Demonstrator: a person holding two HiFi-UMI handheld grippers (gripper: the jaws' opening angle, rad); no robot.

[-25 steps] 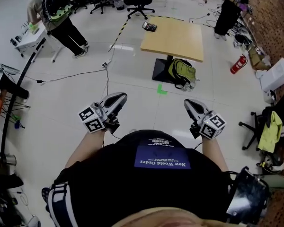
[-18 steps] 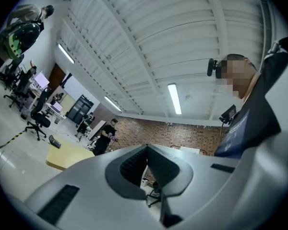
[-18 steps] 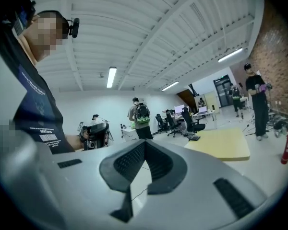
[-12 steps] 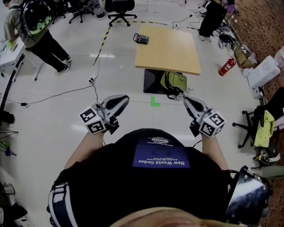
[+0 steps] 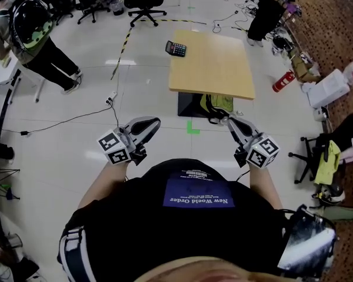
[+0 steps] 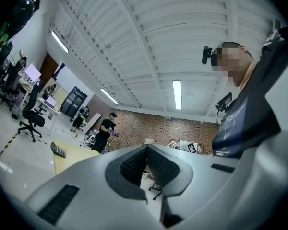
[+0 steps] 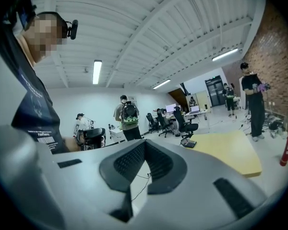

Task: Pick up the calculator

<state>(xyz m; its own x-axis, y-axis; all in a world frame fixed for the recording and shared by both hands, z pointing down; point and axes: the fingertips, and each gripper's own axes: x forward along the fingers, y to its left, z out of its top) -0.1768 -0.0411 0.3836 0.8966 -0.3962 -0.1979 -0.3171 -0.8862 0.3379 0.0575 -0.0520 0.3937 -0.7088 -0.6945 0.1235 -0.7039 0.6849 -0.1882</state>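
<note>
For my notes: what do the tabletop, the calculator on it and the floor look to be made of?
Tabletop: probably wood laminate, matte; an even pale tan with no grain showing.
Calculator: likely dark plastic; a black casing with rows of keys, too small to tell more.
Floor: glossy white, perhaps epoxy or polished tile; it shows bright light reflections.

Pale wood tabletop (image 5: pixel 215 63), matt. Floor (image 5: pixel 65 137) glossy, catching the lights. Calculator (image 5: pixel 176 48) dark plastic. Left gripper (image 5: pixel 152 123), right gripper (image 5: pixel 232 122): smooth grey plastic, ribbed black pads (image 6: pixel 133 166).
</note>
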